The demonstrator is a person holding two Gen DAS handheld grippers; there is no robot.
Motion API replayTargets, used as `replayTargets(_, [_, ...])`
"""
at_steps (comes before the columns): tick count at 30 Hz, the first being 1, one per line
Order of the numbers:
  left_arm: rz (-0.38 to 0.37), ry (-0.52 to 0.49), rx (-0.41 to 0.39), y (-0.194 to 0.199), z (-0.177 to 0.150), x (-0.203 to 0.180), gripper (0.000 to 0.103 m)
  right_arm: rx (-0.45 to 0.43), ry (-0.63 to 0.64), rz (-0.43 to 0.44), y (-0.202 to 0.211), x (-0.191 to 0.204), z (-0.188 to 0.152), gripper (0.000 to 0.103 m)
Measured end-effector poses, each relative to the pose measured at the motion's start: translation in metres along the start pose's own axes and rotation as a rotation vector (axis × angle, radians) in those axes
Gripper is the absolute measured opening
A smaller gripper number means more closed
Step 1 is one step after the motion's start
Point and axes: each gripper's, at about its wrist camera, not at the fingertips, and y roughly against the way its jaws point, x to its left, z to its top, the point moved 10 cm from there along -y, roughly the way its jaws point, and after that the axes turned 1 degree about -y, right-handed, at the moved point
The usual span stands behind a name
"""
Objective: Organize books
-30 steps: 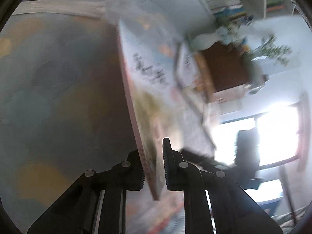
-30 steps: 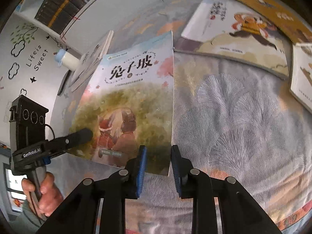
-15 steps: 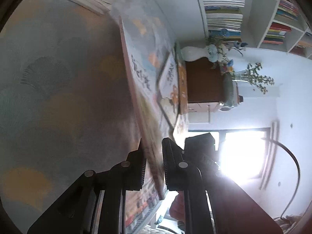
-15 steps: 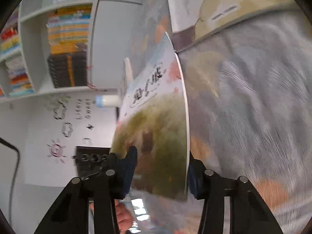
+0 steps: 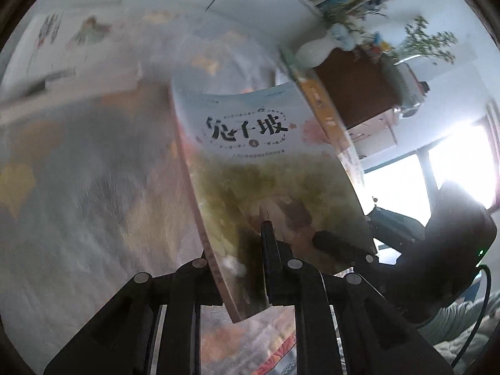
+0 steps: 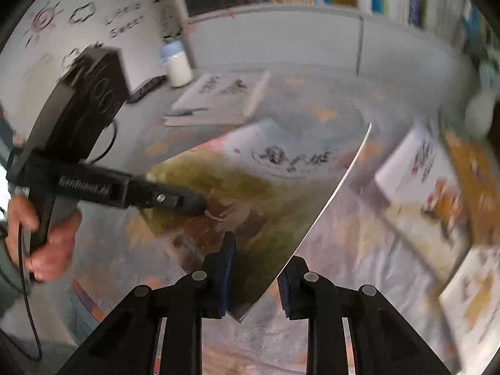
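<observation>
Thin picture book with pale blue top and green-brown illustrated cover (image 5: 265,172) was held tilted in the air above the patterned grey cloth (image 5: 78,203). Left gripper (image 5: 237,250) was clamped tight on its lower spine edge. Right gripper (image 6: 254,268) was closing, the book's lower corner between its jaws. More picture books (image 6: 422,172) lay flat on the cloth nearby.

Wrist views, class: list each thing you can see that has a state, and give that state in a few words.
Green picture book: lifted off the bed, tilted, held at its lower edge.
Left gripper: shut on the book.
Right gripper: closing, book corner between its fingers.
White book: lying flat.
White bottle: upright, capped.
</observation>
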Motion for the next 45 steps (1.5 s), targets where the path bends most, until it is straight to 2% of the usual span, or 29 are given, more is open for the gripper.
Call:
replayTargets(4, [0.007, -0.028, -0.098, 0.034, 0.028, -0.004, 0.013, -0.05, 0.036, -0.007, 0.019, 0.006, 0.025, 0.023])
replayTargets(9, [0.078, -0.017, -0.223, 0.075, 0.067, 0.025, 0.017, -0.116, 0.1, 0.013, 0.007, 0.014, 0.091, 0.025])
replayTargets(14, [0.16, 0.037, -0.287, 0.093, 0.101, 0.078, 0.02, -0.128, 0.132, 0.089, -0.042, 0.026, 0.157, 0.026])
replayTargets(20, [0.174, 0.116, -0.305, 0.094, 0.124, 0.139, 0.02, -0.076, 0.125, 0.164, -0.107, 0.037, 0.199, 0.026])
replayTargets(29, [0.174, 0.165, -0.287, 0.079, 0.142, 0.174, 0.02, -0.024, 0.059, 0.21, -0.163, 0.03, 0.22, 0.026])
replayTargets(32, [0.192, 0.195, -0.287, 0.079, 0.137, 0.187, 0.022, -0.005, 0.018, 0.232, -0.175, 0.028, 0.22, 0.026])
replayTargets(43, [0.243, 0.289, -0.302, 0.089, 0.111, 0.213, 0.023, 0.051, -0.008, 0.213, -0.197, 0.031, 0.21, 0.026])
replayTargets(45, [0.28, 0.293, -0.305, 0.095, 0.105, 0.216, 0.023, 0.077, -0.005, 0.203, -0.203, 0.032, 0.206, 0.026])
